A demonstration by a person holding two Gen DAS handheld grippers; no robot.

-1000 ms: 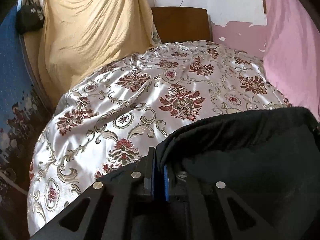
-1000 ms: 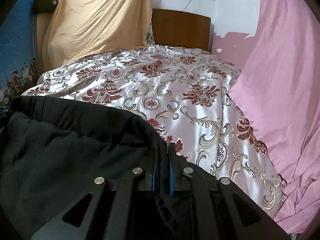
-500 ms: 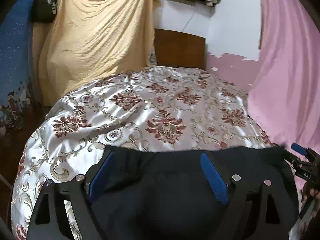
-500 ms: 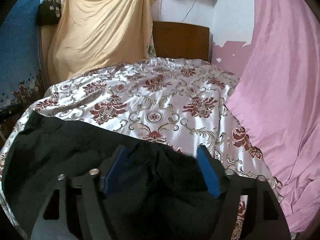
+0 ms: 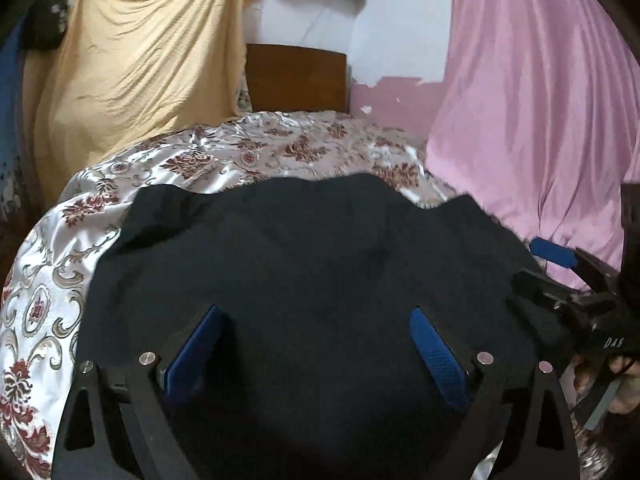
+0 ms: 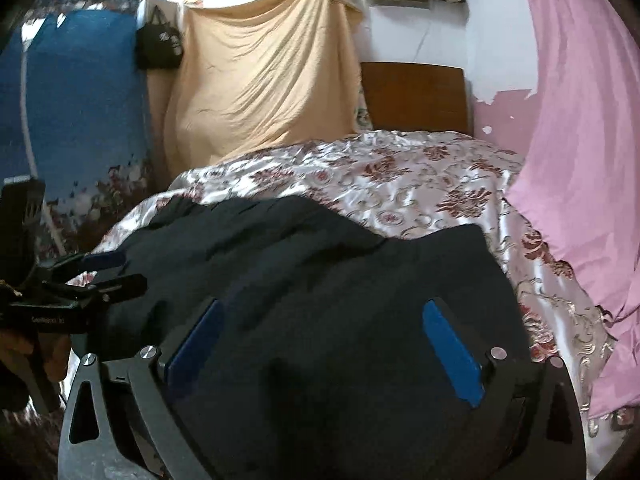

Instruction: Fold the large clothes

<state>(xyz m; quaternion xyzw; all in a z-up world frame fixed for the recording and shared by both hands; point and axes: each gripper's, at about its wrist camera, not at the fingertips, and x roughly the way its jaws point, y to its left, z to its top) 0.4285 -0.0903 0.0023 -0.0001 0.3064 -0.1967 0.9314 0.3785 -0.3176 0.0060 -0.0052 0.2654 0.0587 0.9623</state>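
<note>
A large black garment (image 5: 304,264) lies folded on the bed's floral satin cover (image 5: 224,160); it also shows in the right wrist view (image 6: 320,280). My left gripper (image 5: 316,344) is open and empty, its blue pads (image 5: 196,344) spread above the garment's near part. My right gripper (image 6: 324,340) is open and empty too, above the garment's near right part. Each gripper shows in the other's view: the right one (image 5: 560,264) at the garment's right edge, the left one (image 6: 100,272) at its left edge.
A wooden headboard (image 5: 296,78) stands at the bed's far end. A yellow cloth (image 5: 140,72) hangs at left, a pink cloth (image 5: 540,120) at right beside the bed. A blue hanging (image 6: 76,100) and a black bag (image 6: 160,44) are at far left.
Both grippers were shut on the garment's edge, then opened and let it go. They have since pulled back and up; the garment now rests on the bed.
</note>
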